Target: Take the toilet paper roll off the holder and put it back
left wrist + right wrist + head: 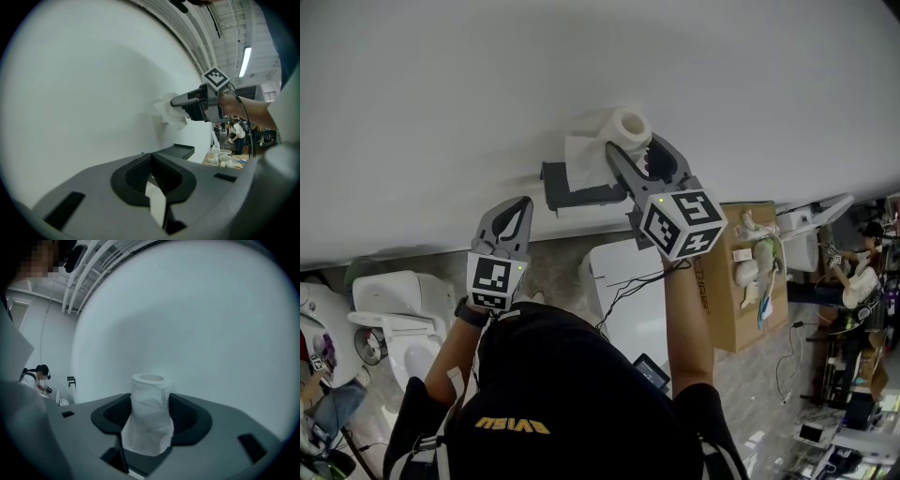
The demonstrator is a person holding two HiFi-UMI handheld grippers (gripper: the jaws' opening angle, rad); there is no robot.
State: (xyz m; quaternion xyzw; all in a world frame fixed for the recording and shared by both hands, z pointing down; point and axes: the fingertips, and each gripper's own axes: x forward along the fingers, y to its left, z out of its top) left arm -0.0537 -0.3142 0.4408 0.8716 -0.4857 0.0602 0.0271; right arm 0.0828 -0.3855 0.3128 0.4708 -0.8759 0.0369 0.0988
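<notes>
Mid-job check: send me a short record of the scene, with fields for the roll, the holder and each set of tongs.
roll: toilet paper roll, off the holder, a loose sheet hanging from it
holder: dark holder on the white wall, no roll on it
right tongs: closed on the roll, held above the holder in the left gripper view
left tongs: jaws together, nothing held, to the left of the holder in the head view

Ahead of both grippers, the wall closes off all travel. The holder projects from it as the one fixed obstruction. Left of the holder, bare wall lies open up to the left gripper. The holder's right end is crowded by the right gripper, jaws clamped on the toilet paper roll. A toilet and a cardboard box stand underneath.
</notes>
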